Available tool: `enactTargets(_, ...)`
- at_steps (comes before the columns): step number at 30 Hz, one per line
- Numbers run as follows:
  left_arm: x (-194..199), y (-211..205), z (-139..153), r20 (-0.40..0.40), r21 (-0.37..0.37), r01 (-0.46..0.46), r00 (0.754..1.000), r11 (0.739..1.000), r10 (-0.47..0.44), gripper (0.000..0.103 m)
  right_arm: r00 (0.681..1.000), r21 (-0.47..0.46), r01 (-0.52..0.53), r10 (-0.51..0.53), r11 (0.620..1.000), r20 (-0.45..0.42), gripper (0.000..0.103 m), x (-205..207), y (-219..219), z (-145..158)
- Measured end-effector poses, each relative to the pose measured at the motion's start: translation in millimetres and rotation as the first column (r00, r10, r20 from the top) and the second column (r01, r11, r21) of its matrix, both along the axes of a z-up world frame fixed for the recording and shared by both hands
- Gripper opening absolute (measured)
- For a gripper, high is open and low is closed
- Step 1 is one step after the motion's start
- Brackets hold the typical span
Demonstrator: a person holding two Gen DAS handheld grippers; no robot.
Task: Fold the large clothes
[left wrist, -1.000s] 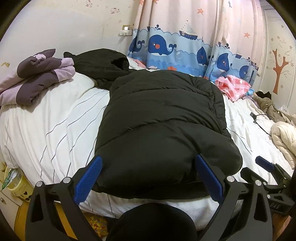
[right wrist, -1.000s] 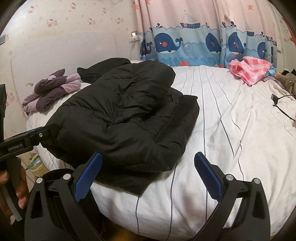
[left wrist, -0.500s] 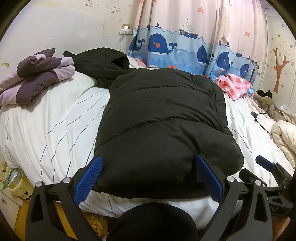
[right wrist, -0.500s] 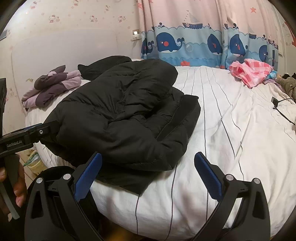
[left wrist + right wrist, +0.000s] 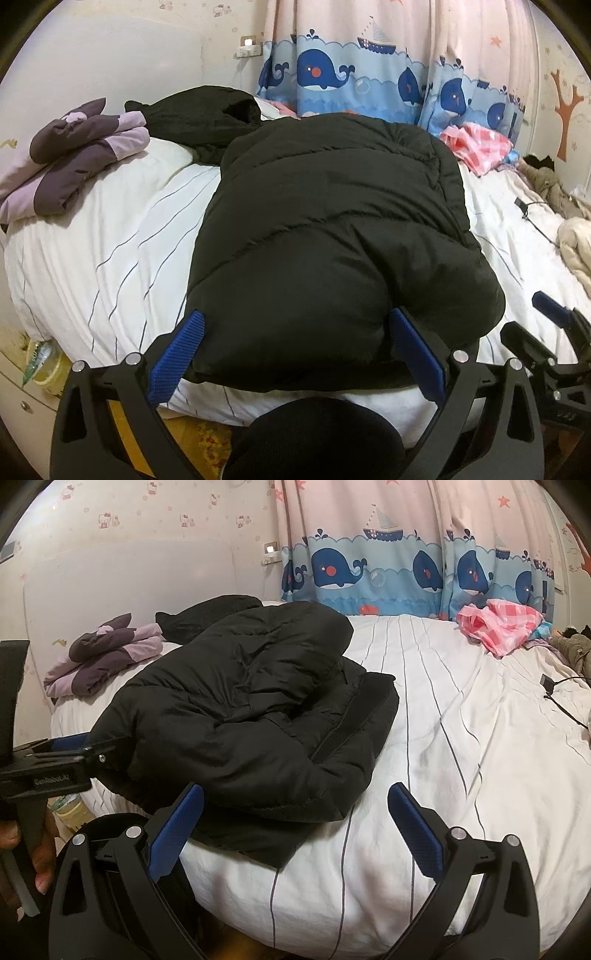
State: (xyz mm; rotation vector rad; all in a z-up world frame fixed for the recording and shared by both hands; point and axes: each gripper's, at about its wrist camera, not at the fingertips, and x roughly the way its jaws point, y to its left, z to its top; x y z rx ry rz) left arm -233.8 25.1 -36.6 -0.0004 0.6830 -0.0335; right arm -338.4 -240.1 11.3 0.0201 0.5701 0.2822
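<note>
Garment: the black quilted puffer jacket [image 5: 332, 236] lay bundled on the white striped bed sheet [image 5: 461, 738], its near hem at the bed's near edge
Long axis: it ran away from me toward the whale-print curtain [image 5: 369, 85], so the near hem lay crosswise to my reach
Left gripper [image 5: 295, 350]: my jaws stood wide apart and held nothing; the near bulge of the jacket sat between the blue pads [image 5: 177, 354] or just beyond them, and I could not tell whether they touched the cloth
Right gripper [image 5: 295, 830]: my jaws were spread wide and empty too, aimed mostly at bare sheet, with the jacket off to their left and only its lower corner before the left pad
Nearer hand: the left, I judged, since the bundle filled its view straight ahead while the right would have to swing left to meet the hem
Other cloth: a purple and lilac folded garment [image 5: 70, 162] lay well apart on the left, a pink checked cloth [image 5: 498, 624] far across the bed
</note>
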Motion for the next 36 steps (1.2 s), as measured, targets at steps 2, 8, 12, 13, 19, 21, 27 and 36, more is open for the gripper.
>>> enactTargets(2,-1.0,1.9,0.5,0.006,-0.008,0.001,1.0,1.0,-0.001,0.096,1.0,0.0,0.001,-0.001,1.0,0.001,0.096,0.2,-1.0,-0.1)
enactTargets(8,2.3,8.1,0.8,-0.002,-0.049,0.006,1.0,0.999,-0.006,0.096,1.0,-0.011,-0.002,0.002,1.0,0.001,0.096,-1.1,-1.3,-0.8)
enactTargets(12,3.6,9.0,0.8,-0.003,-0.043,0.006,1.0,0.999,-0.006,0.096,1.0,-0.011,-0.003,0.003,1.0,0.002,0.096,-1.3,-1.7,-0.6)
enactTargets(13,3.6,9.5,0.8,-0.003,-0.045,0.006,1.0,0.999,-0.006,0.096,1.0,-0.012,-0.004,0.004,1.0,0.002,0.096,-1.1,-2.3,-0.6)
enactTargets(19,3.2,8.8,1.1,-0.003,-0.045,0.006,1.0,0.999,-0.006,0.096,1.0,-0.024,-0.006,0.006,1.0,0.001,0.096,-1.0,-1.4,-1.2)
enactTargets(21,3.1,9.8,0.9,-0.003,-0.047,0.007,1.0,0.999,-0.007,0.096,1.0,-0.03,-0.007,0.007,1.0,0.001,0.096,-0.8,-1.2,-1.3)
enactTargets(27,2.9,8.5,1.2,-0.003,-0.045,0.006,1.0,0.999,-0.006,0.096,1.0,-0.032,-0.009,0.009,0.999,0.0,0.096,0.2,-1.9,-1.7)
enactTargets(36,3.0,8.6,1.1,-0.003,-0.045,0.006,1.0,0.999,-0.006,0.096,1.0,-0.036,-0.015,0.015,0.999,0.001,0.096,2.1,-5.5,-1.9)
